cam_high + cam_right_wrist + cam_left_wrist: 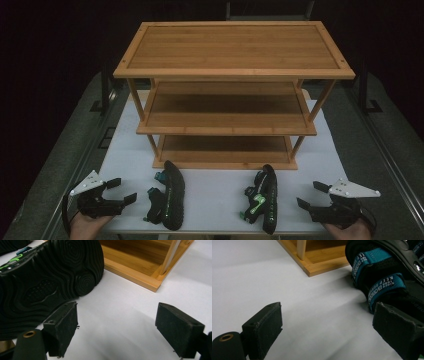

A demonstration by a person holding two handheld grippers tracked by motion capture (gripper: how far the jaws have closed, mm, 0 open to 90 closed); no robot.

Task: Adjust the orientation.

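Note:
A three-tier bamboo rack (pixel 230 75) stands at the middle of the white table (pixel 215 190). Two black sandals lie on their sides in front of it: one with teal straps (pixel 169 196) on the left, one with green straps (pixel 264 197) on the right. My left gripper (pixel 121 190) rests open at the front left, just left of the teal-strapped sandal (pixel 384 277). My right gripper (pixel 312 195) rests open at the front right, beside the other sandal, whose sole (pixel 42 282) faces it. Nothing is between either pair of jaws.
The rack's bottom shelf corner (pixel 317 265) lies close ahead of the left gripper, and another corner (pixel 155 282) ahead of the right. Grey surface (pixel 380 145) flanks the white table top. The background is dark.

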